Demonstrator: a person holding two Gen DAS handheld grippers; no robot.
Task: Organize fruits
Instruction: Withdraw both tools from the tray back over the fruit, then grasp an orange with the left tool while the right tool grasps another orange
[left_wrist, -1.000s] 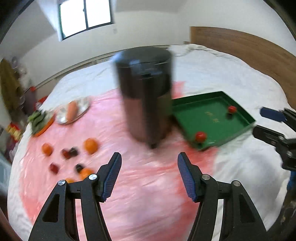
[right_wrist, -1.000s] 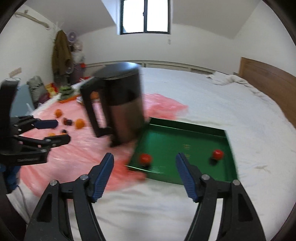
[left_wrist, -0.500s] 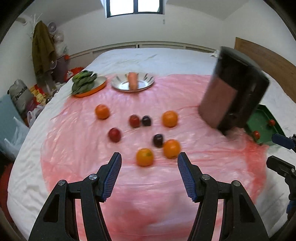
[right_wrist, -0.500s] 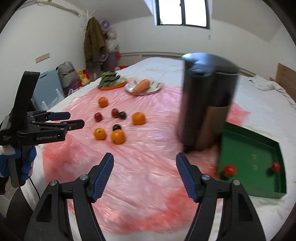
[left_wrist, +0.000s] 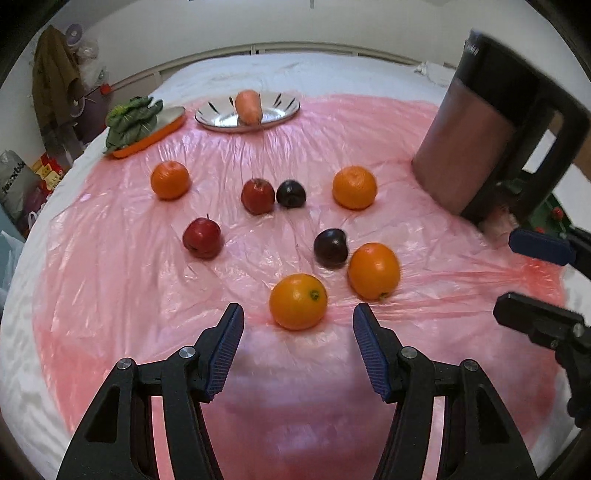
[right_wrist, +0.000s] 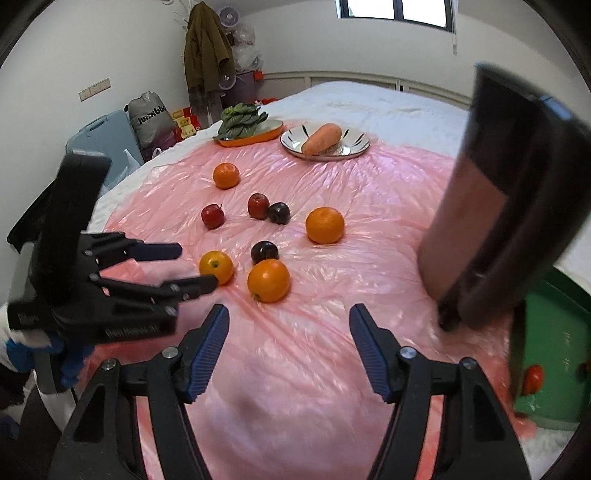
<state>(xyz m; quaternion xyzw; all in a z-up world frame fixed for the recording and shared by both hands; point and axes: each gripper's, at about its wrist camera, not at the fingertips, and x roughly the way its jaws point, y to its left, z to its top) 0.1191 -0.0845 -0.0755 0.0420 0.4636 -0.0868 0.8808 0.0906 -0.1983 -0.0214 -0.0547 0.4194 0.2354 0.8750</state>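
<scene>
Several fruits lie on a pink plastic sheet (left_wrist: 110, 280) on the bed. Nearest my open, empty left gripper (left_wrist: 298, 341) is an orange (left_wrist: 298, 301), just beyond its fingertips. Beside it lie another orange (left_wrist: 373, 270) and a dark plum (left_wrist: 330, 247). Farther off are two red apples (left_wrist: 202, 237), a second plum (left_wrist: 291, 192) and two more oranges (left_wrist: 354, 187). My right gripper (right_wrist: 289, 341) is open and empty, short of an orange (right_wrist: 268, 280). The green tray (right_wrist: 554, 365) at the right holds a small red fruit (right_wrist: 532, 379).
A tall dark kettle (left_wrist: 491, 147) stands at the sheet's right edge, next to the tray. At the back are a steel plate with a carrot (left_wrist: 248, 106) and an orange dish of greens (left_wrist: 135, 122). Bags and a coat stand by the wall.
Both views swung left from the kettle and green tray to the fruits. Both grippers came closer to the near oranges and stayed open.
</scene>
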